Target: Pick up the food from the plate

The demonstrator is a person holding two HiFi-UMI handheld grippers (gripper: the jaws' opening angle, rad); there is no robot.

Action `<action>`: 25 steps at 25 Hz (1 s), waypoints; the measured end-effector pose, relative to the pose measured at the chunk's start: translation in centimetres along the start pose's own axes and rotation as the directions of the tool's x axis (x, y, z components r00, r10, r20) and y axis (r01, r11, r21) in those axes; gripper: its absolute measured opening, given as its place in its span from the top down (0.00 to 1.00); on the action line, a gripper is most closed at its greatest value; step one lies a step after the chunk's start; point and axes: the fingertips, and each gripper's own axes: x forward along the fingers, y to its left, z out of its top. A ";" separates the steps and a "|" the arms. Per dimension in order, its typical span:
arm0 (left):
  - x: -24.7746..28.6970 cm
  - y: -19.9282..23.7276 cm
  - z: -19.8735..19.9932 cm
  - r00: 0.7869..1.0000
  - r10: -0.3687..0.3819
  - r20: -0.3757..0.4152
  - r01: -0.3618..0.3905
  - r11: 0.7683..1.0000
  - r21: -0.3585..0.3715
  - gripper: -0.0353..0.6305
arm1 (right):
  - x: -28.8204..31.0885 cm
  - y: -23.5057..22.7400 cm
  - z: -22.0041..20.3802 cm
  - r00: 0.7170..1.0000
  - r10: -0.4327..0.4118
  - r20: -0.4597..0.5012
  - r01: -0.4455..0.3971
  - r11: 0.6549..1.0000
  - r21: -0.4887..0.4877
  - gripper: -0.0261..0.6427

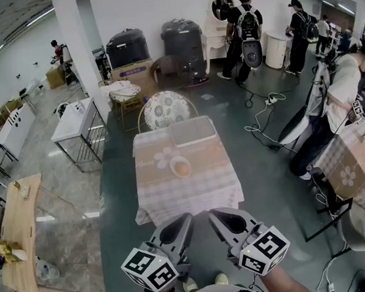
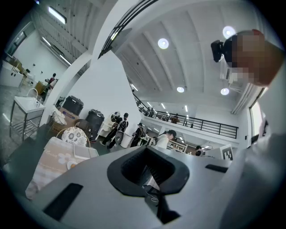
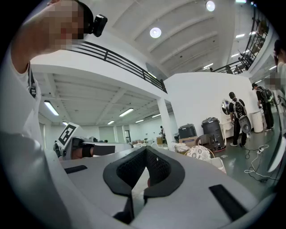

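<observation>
A small white plate [image 1: 181,167] with a round orange-brown piece of food [image 1: 182,169] sits near the middle of a table [image 1: 201,189] with a checked cloth. Both grippers hang close to my body, short of the table's near edge and well apart from the plate. My left gripper [image 1: 184,221] and right gripper [image 1: 217,216] point at the table side by side. Each has its jaws together with nothing between them. The left gripper view shows its shut tips [image 2: 146,151] and the plate [image 2: 73,165] far off at the left. The right gripper [image 3: 145,152] hides the plate in its own view.
A white tray [image 1: 192,131] lies at the table's far end, with a patterned round-backed chair [image 1: 166,108] behind it. A wooden table [image 1: 21,228] stands to the left. A seated person [image 1: 336,110] and another clothed table [image 1: 359,163] are at the right. Cables [image 1: 265,122] trail over the floor.
</observation>
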 end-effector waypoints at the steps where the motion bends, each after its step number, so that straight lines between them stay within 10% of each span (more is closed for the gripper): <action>1: 0.1 -0.1 -0.2 1.000 0.000 0.000 0.000 1.000 0.000 0.94 | -0.1 -0.1 -0.1 1.000 0.002 0.001 -0.002 1.000 0.000 0.94; 25: 3.0 1.4 1.2 1.000 0.008 0.023 -0.010 0.997 0.077 0.94 | 0.2 -2.7 0.1 0.996 0.045 0.075 -0.050 0.996 0.071 0.94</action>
